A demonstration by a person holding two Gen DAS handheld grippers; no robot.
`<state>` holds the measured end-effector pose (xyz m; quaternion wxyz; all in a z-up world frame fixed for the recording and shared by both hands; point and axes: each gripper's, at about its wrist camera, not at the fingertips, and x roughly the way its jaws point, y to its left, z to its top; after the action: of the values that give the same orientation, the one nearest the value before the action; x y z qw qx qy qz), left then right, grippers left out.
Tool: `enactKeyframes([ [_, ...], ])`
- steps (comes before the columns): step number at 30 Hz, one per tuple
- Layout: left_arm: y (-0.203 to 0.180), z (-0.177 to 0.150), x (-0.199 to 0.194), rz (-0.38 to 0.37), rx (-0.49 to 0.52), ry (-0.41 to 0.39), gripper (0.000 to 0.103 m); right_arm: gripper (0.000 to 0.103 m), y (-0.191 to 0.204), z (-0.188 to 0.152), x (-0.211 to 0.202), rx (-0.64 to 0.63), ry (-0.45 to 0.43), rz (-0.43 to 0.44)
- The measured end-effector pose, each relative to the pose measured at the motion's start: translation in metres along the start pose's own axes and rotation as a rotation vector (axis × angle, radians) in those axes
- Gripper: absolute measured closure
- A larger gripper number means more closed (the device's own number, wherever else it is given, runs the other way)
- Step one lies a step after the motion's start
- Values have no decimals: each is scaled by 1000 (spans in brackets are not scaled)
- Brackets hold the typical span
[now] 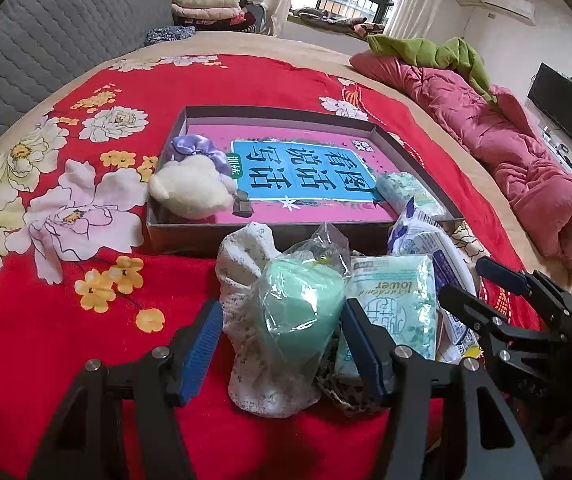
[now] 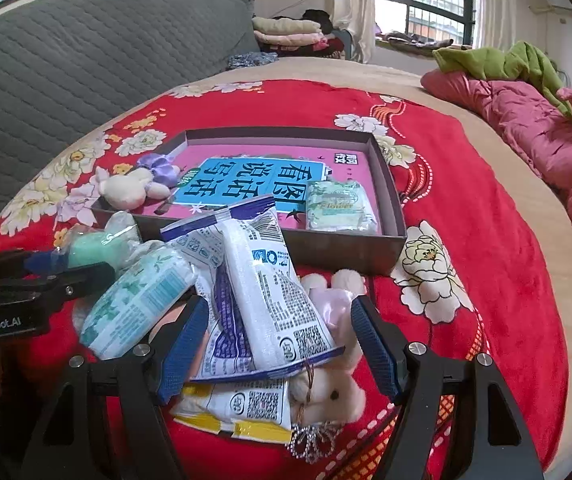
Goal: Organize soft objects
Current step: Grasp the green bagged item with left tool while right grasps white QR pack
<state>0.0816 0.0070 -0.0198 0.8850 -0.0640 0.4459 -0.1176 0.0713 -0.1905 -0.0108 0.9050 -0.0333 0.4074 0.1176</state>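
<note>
We see a box (image 2: 382,168) on the bed (image 2: 486,240), a plush toy (image 2: 126,194) in its near-left corner, a tissue pack (image 2: 340,208) in its near-right corner. In front of the box lies a pile of packets (image 2: 262,280), a bagged item (image 1: 302,304) at its left.

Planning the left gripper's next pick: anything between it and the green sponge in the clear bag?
Nothing visible. The left gripper is open, and the bagged green sponge sits right between its fingers. A white sock and a tissue pack crowd either side.
</note>
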Motion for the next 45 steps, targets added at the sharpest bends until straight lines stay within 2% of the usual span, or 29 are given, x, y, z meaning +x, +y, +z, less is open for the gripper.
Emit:
enactKeyframes([
  [12, -5, 2, 3, 5, 31, -13, 52, 28, 4, 6, 20, -27, 9, -1],
  [17, -4, 2, 6, -15, 16, -7, 58, 28, 2, 7, 27, -29, 8, -8],
  [21, -2, 3, 6, -26, 8, -12, 59, 28, 0, 6, 28, -25, 3, 3],
  [23, 0, 4, 6, -29, 1, -14, 59, 42, -2, 6, 28, -18, -2, 6],
  [26, 2, 4, 6, -34, -9, -17, 60, 56, -4, 4, 30, -14, 8, 6],
  [30, 3, 5, 4, -39, -13, -25, 60, 63, -7, 4, 28, -3, -1, 15],
  [35, 4, 7, 0, -41, -19, -46, 61, 67, -12, 6, 21, 11, -31, 15],
  [45, 8, 13, -12, -41, -37, -93, 61, 67, -25, 12, 3, 62, -87, 4],
])
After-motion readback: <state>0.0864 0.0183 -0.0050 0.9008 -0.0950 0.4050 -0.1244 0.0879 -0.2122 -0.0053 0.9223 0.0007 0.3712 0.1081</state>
